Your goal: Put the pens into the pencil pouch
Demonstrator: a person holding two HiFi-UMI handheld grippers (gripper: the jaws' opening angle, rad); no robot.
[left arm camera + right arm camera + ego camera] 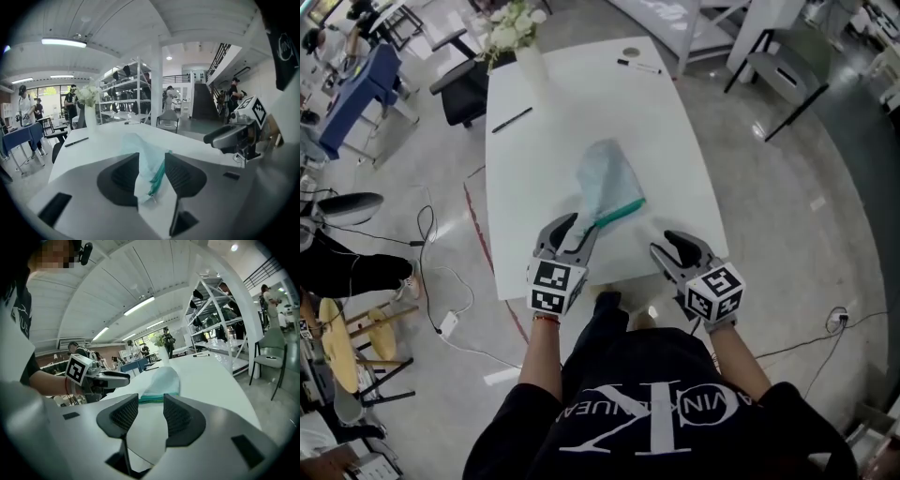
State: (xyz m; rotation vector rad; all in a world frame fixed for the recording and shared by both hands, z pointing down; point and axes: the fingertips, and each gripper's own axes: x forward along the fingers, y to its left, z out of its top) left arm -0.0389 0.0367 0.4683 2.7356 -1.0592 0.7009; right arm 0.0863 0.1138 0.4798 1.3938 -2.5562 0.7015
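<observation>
One black pen (512, 119) lies at the far left of the white worktop (675, 178), well apart from the pencil pouch (609, 178). A second pen (637, 66) lies at the far right, close to a small round thing (630, 52). A vase of white flowers (525, 52) stands at the far end, between the two pens. Neither pen is in the pouch.

The pouch is light blue with a green zip. It lies flat in the middle of the worktop, and its zip edge is the side nearest to you.

Your left tongs (575, 228) are wide. The near left corner of the pouch sits in the gap, and the pads do not squeeze it. Your right tongs (667, 246) are wide too, with nothing in the gap. They are over the near edge of the worktop, a little right of the pouch and apart from it.
</observation>
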